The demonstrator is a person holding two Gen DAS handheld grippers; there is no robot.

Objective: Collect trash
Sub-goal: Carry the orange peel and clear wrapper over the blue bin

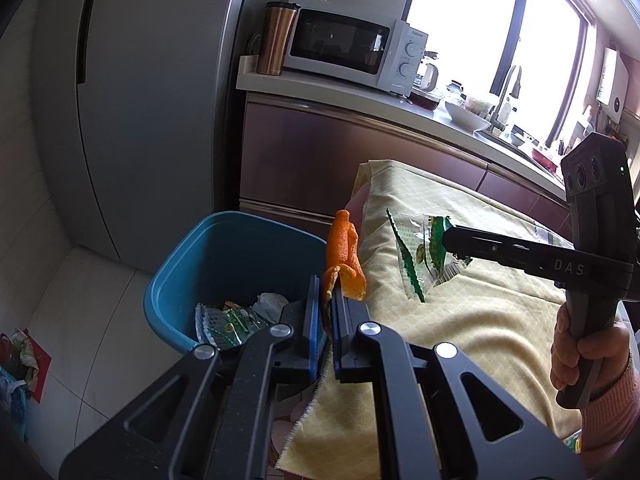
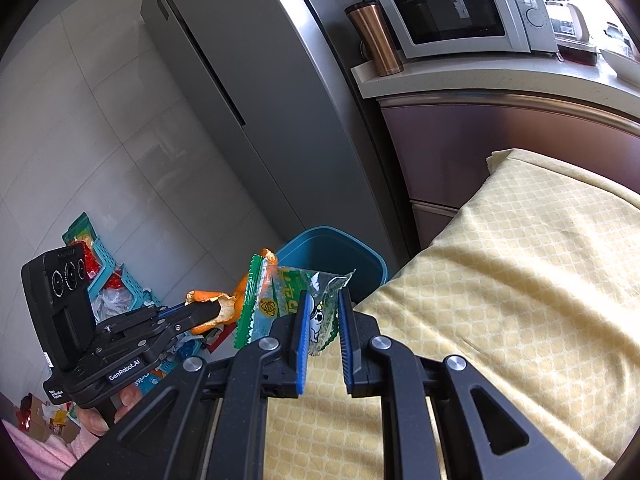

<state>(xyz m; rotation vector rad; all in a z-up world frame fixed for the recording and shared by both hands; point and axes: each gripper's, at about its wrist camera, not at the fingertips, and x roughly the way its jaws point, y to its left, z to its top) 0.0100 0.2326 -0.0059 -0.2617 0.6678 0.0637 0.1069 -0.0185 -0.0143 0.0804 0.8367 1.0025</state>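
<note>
Right now both claws are loaded. The left claw (image 1: 326, 300) is pinched tight on a strip of orange peel (image 1: 344, 258), which curls up and out past its blue pads (image 1: 314, 320). Just beyond and below that claw sits the blue bin (image 1: 224, 248), on the floor against the edge of the tabletop (image 1: 480, 320) with its yellow cloth; a green wrapper and crumpled scraps already lie inside the bin. From the right wrist view the peel (image 2: 218, 306) hangs in front of the bin's (image 2: 360, 256) near rim, though whether it is directly over the opening I cannot tell.

The right claw (image 2: 322, 316) is nearly closed on a clear and green snack wrapper (image 2: 280, 300), the plastic caught between its pads and fanning out ahead and to the left of them. Seen from the left wrist view, that wrapper (image 1: 424, 248) dangles from the claw's tip (image 1: 450, 238) above the yellow cloth, off to the right of the peel. A hand (image 1: 584, 356) in a pink sleeve grips the right handle. Behind everything stand a grey fridge (image 1: 152, 100) and a white microwave (image 1: 352, 52).
</note>
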